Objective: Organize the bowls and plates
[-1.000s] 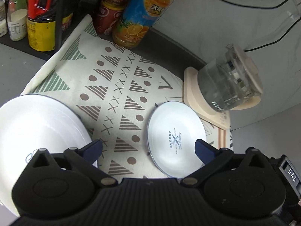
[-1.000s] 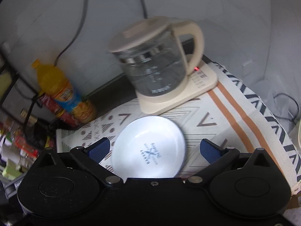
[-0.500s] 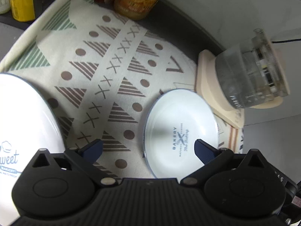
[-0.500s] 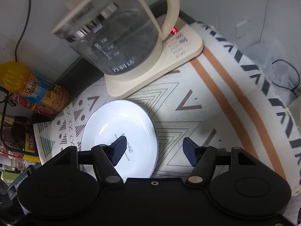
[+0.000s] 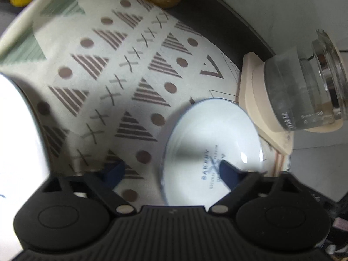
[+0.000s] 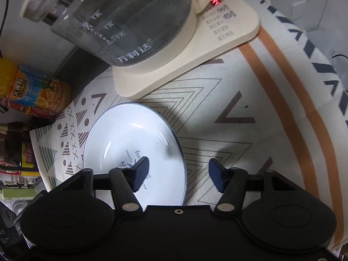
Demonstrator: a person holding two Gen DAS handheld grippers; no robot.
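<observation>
Right jaws: the right gripper (image 6: 178, 166) stands part open, nothing held; one finger is over the inside of the small plate (image 6: 130, 143), the other outside its rim above the cloth, so the rim lies between them
Left jaws: the left gripper (image 5: 169, 170) stands wide and empty; one finger is over the same small plate (image 5: 208, 139), the other over the patterned cloth (image 5: 121, 69)
Small plate: flat on the cloth, just beside the kettle base (image 6: 195, 50), printed "BAKERY"
Large plate: a white one (image 5: 15, 152) at the left edge of the left view, well apart from the small one
Surroundings: glass kettle (image 6: 117, 15) on its base; juice bottle (image 6: 32, 89) at the back of the surface
Progress: judged early; plates lie separate, no stack visible, no bowl in view; gripping, lifting and stacking remain
</observation>
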